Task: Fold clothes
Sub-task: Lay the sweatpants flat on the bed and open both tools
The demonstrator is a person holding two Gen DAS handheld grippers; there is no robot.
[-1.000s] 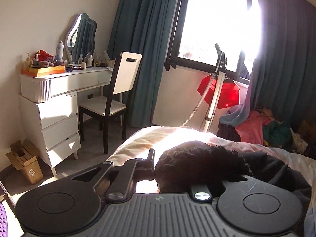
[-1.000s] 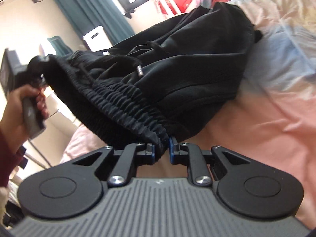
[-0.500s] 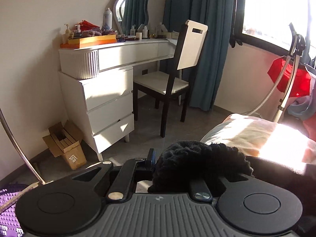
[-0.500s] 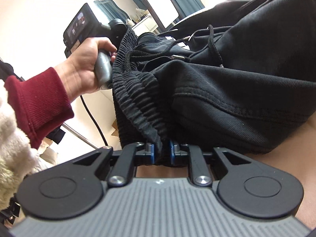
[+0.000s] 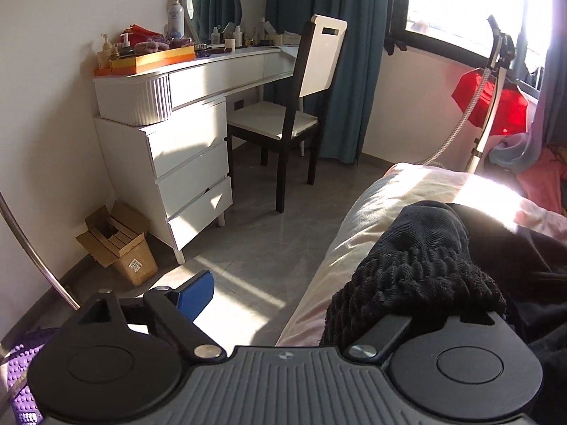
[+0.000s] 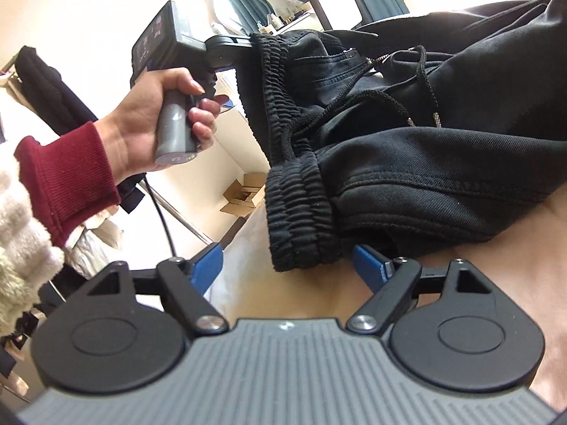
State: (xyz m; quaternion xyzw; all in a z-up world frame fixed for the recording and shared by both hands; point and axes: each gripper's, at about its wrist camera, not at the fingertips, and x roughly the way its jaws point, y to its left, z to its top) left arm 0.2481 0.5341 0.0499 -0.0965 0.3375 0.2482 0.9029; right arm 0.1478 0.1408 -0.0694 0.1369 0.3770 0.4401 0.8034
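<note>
Black drawstring trousers lie bunched on the bed, with the ribbed waistband toward me. My right gripper is open, its blue pads either side of the waistband's near end, not clamping it. In the left wrist view my left gripper is open; the waistband drapes over its right finger, and the left blue pad stands free. The left gripper also shows in the right wrist view, held in a hand at the waistband's far end.
The bed with pink sheets has its corner near the left gripper. A white dresser, a chair and a cardboard box stand on the floor to the left. A garment steamer and piled clothes are at the right.
Both grippers have opened and let go of the waistband. The trousers have dropped onto the bed, and the left gripper has moved lower beside the bed's corner.
</note>
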